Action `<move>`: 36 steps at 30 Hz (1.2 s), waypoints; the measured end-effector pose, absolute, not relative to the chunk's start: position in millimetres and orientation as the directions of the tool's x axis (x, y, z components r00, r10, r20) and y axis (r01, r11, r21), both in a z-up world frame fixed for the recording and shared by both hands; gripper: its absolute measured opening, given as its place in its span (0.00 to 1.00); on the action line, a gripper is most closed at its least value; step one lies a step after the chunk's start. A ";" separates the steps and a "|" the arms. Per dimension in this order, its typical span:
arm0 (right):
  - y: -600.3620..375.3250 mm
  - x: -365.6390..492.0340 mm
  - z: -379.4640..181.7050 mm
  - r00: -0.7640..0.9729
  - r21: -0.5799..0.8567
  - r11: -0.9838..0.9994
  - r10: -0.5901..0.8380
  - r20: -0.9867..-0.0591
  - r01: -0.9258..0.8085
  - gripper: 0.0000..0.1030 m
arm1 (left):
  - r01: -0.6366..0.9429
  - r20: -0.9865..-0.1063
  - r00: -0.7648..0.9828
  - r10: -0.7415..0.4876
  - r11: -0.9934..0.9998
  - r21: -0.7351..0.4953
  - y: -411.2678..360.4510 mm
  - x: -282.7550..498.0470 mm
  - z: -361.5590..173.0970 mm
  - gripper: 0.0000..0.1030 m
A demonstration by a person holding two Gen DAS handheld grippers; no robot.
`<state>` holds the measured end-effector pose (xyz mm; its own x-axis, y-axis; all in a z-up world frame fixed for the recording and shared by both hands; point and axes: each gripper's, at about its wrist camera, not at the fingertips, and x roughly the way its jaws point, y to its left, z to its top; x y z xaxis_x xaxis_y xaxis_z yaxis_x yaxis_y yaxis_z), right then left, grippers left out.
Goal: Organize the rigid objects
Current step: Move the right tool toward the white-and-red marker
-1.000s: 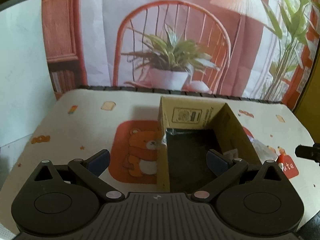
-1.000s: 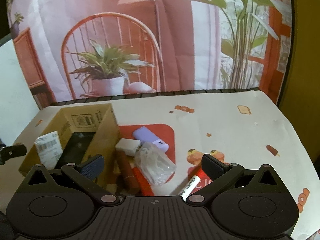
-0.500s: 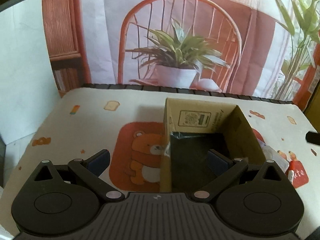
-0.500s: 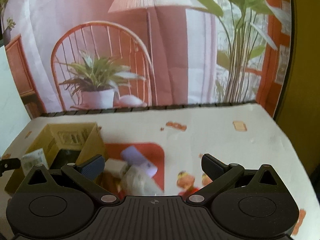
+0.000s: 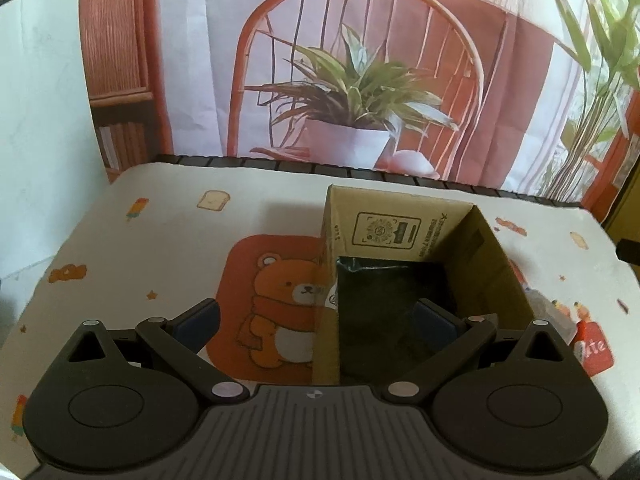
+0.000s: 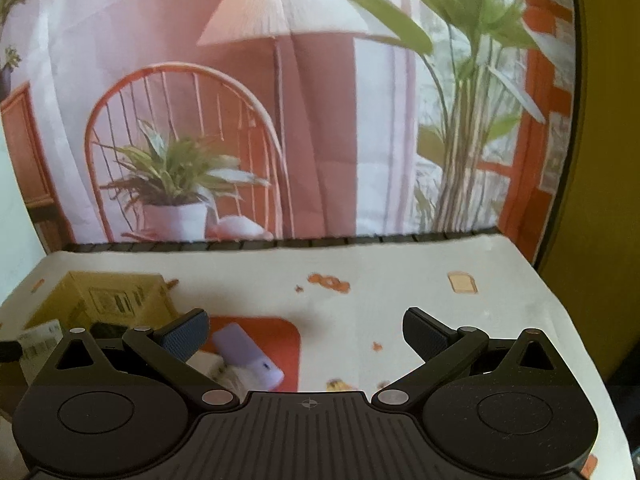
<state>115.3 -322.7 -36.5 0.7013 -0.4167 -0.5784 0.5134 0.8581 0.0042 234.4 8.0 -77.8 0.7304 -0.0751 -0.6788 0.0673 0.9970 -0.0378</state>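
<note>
From my left camera I look over the left gripper, its fingers spread wide with nothing between them. A cardboard box stands open on the tablecloth. Its far inner wall carries a printed stamp with a round emblem and a line of small characters I cannot read. A black item lies on the box floor, and my right finger hangs over the box opening, while the left finger sits over the bear picture printed on the cloth. At the right edge a red patch shows white letters ending "ite".

From my right camera, blurred, the right gripper is also spread wide and empty, raised above the cloth. This view shows what the other hides: a lilac case lying on a red patch of the cloth, just inside and below my left finger, with a white block touching it. The box stands further left, a barcode label on its near side; the digits are unreadable.
</note>
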 end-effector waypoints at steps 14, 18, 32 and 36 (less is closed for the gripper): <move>-315.4 98.6 -82.6 0.638 0.058 0.838 -0.366 -0.677 0.542 1.00 | 0.067 -0.711 0.702 -0.039 0.998 0.011 3.7 233.7 -81.7 1.00; -311.9 101.5 -89.9 0.632 0.072 0.842 -0.342 -0.695 0.534 1.00 | 0.051 -0.719 0.695 -0.012 0.998 0.032 3.8 232.3 -83.6 1.00; -306.1 99.9 -102.7 0.615 0.080 0.847 -0.314 -0.723 0.526 1.00 | 0.031 -0.716 0.697 0.020 0.998 0.058 2.4 228.1 -85.0 1.00; -307.3 97.7 -106.8 0.602 0.064 0.837 -0.335 -0.724 0.543 1.00 | 0.018 -0.716 0.698 0.019 0.999 0.044 5.6 227.7 -85.2 0.99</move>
<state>97.7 -307.3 -106.8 0.6022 -0.3353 -0.7245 0.5432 0.8372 0.0641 227.7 5.6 -85.2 0.6979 0.0192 -0.7159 0.0176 0.9989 0.0439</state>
